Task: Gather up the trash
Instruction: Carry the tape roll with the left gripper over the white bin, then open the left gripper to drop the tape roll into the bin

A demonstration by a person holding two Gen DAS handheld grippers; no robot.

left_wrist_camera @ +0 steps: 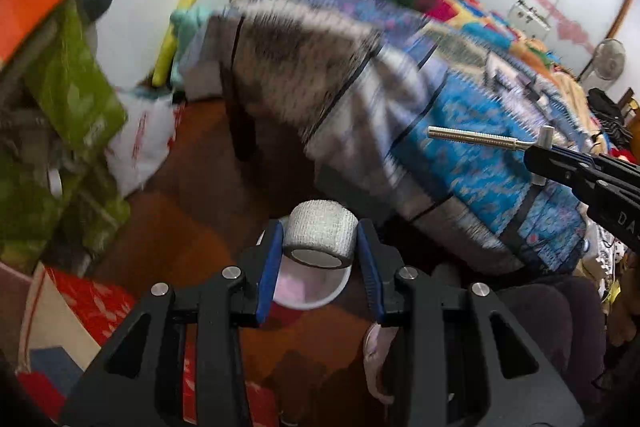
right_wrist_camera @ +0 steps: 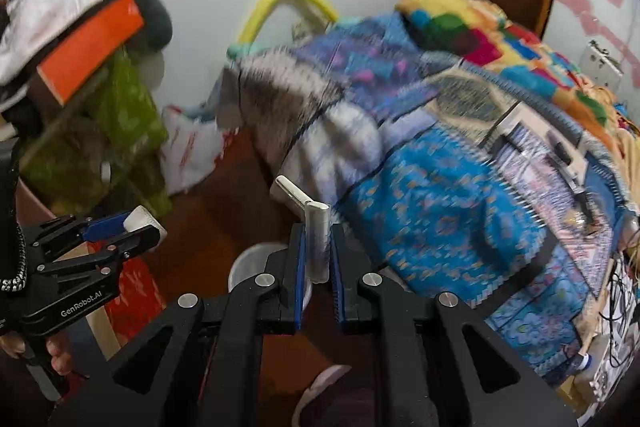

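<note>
- One tape roll, low centre of the left view, is clamped across its sides by the left hand-held gripper; it looks light and slightly squashy.
- One razor, centre of the right view, is pinched by its head in the right hand-held gripper; stiff, light, likely slippery.
- One white bin sits below on the floor.

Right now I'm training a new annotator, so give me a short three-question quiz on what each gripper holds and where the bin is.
1. True or false: the left gripper holds a roll of white tape.
2. The right gripper is shut on: A) an orange box, B) a metal T-shaped tool, C) nothing.
3. What container sits on the floor below both grippers?

Key: 1 true. 2 B. 3 the white bin.
</note>
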